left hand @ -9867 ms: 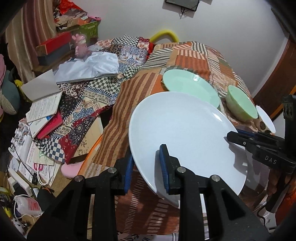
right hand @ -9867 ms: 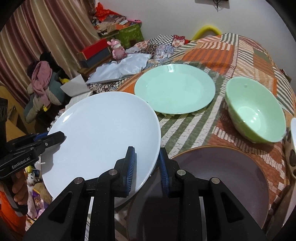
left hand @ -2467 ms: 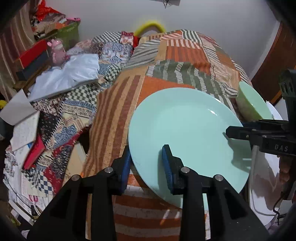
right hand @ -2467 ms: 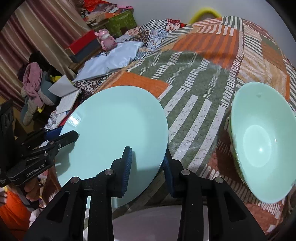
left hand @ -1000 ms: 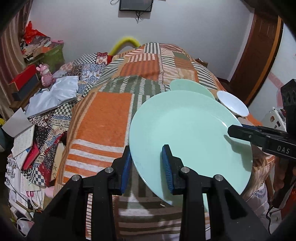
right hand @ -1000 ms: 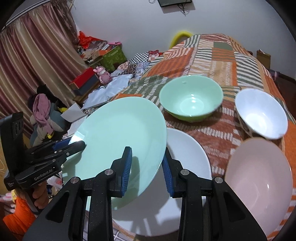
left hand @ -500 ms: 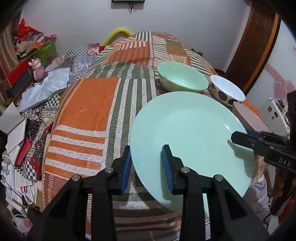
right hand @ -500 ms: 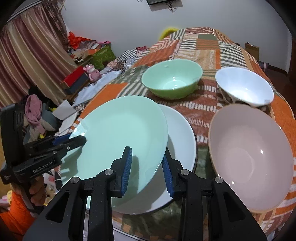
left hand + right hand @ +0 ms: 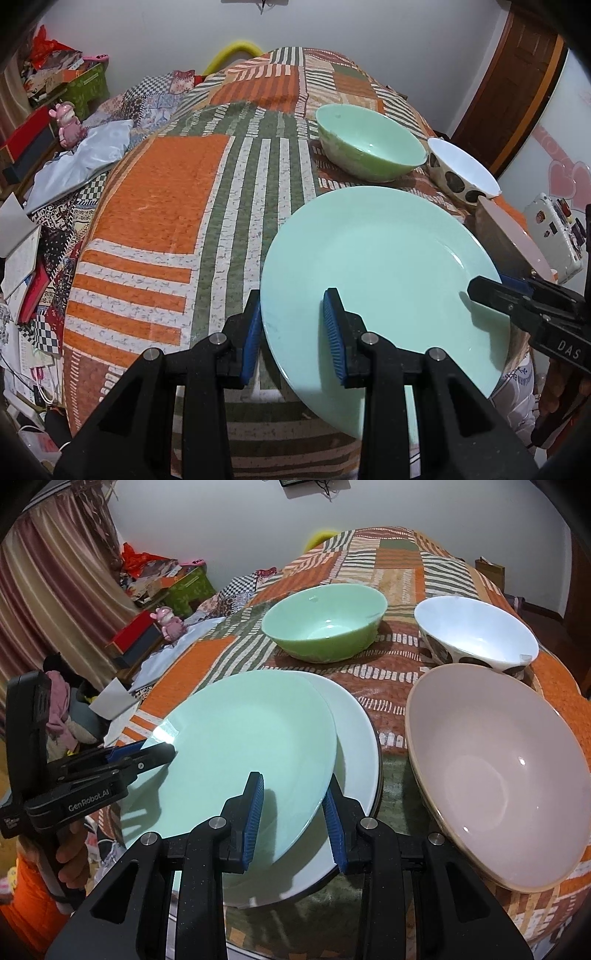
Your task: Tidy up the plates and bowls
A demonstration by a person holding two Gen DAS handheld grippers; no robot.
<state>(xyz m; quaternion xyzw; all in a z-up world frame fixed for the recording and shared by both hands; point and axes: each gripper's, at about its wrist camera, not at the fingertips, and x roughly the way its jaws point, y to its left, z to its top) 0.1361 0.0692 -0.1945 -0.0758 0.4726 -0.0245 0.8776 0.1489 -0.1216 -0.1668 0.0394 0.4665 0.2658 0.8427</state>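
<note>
Mint-green plate is gripped at opposite rims by both tools: the left gripper pinches its near-left edge, one blue pad lying on the plate's upper face and the other under the rim, and the right gripper clamps the opposite edge the same way. From the right gripper's view the plate is tilted and sits just above a white plate that lies on the patchwork tablecloth, overlapping most of it; whether the two plates touch cannot be told. Just to the right of the right gripper's fingers stands a large pinkish bowl. Ahead of both tools, beyond the held plate, are a green bowl and, to its right, a white bowl with dark spots, set close beside each other. A hand grips the left tool's handle at the lower left of the right view.
</note>
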